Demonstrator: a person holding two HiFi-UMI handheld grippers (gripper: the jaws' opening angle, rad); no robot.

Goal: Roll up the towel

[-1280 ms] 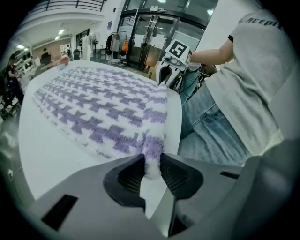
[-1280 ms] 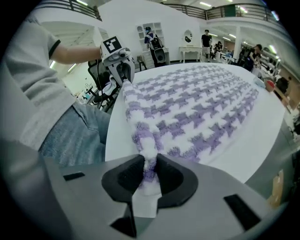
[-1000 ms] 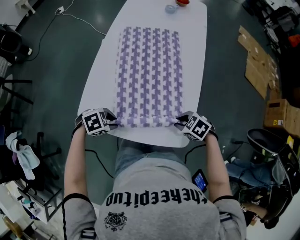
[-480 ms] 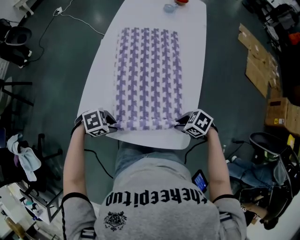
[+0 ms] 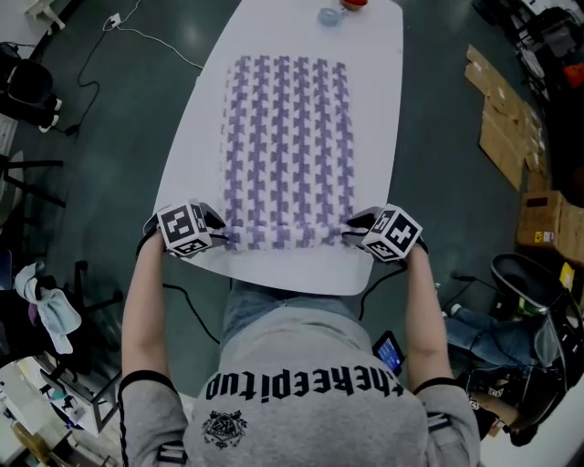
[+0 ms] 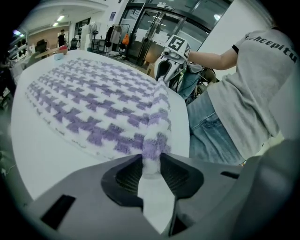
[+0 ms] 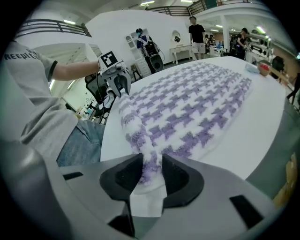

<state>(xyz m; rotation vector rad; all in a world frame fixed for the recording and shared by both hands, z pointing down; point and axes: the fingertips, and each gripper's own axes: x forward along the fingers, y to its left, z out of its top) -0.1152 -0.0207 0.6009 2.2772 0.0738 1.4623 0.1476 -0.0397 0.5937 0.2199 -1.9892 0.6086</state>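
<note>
Gripping towel [image 5: 287,137]: we hold its rolled near edge on white table [image 5: 379,73].
Left gripper [image 6: 151,161]: jaws narrow, pinching towel.
Right gripper [image 7: 151,166]: jaws just widened, pinching towel.

I counted one purple-and-white towel [image 5: 287,137] on one counter [image 5: 374,109]. I held two tools: left hand-held gripper [image 5: 217,240] and right hand-held gripper [image 5: 352,235]. Two small far-end items: one bluish thing [image 5: 329,15], one red thing [image 5: 354,4].
</note>
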